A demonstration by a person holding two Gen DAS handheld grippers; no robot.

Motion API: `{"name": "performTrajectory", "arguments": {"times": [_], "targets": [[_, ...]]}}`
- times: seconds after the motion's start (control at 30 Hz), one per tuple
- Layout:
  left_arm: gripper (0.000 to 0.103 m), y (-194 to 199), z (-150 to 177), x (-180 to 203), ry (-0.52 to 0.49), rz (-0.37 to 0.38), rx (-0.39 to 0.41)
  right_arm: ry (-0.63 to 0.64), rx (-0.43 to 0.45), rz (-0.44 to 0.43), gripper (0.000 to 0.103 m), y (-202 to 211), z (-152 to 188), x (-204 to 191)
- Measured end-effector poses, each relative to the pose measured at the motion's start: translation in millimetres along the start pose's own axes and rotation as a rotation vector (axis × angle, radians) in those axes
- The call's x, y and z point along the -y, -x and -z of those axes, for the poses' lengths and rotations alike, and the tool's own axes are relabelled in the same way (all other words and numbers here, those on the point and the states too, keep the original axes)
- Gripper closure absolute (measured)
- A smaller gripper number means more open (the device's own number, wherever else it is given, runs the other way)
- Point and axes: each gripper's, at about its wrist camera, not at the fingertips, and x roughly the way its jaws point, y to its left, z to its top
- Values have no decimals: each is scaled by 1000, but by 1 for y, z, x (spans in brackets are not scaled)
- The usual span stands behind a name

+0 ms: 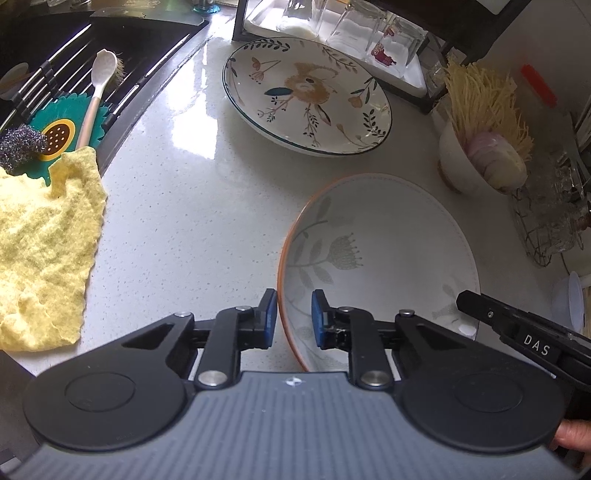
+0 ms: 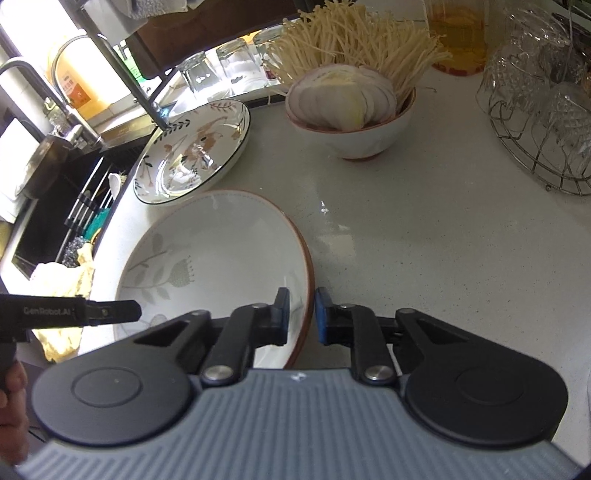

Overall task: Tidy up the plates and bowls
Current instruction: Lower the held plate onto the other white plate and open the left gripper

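A white bowl with an orange rim and grey flower print (image 1: 384,258) stands on the speckled white counter; it also shows in the right wrist view (image 2: 214,258). My left gripper (image 1: 293,319) straddles the bowl's left rim, with a gap between pads and rim. My right gripper (image 2: 302,315) straddles its right rim the same way. A flower-and-rabbit patterned plate (image 1: 306,99) lies beyond the bowl near the sink; it shows in the right wrist view (image 2: 192,151) too.
A small bowl of enoki mushrooms and sliced onion (image 2: 351,107) stands behind. A wire basket of glass bowls (image 2: 539,110) sits at the right. A yellow cloth (image 1: 44,251) lies by the sink rack (image 1: 74,74). Upturned glasses (image 1: 362,29) stand at the back.
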Motion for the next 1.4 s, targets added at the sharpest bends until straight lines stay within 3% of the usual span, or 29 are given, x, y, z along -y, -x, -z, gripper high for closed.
{"name": "performTrajectory", "arguments": {"times": [0.47, 0.83, 1.4], "targets": [[81, 9, 4, -2, 12, 2, -21, -9, -29, -20, 86, 3, -1, 2], [80, 42, -7, 11, -81, -46, 76, 8, 56, -23, 86, 29, -17, -10], [80, 97, -25, 35, -170, -12, 216, 38, 181, -54, 86, 75, -54, -39]]}}
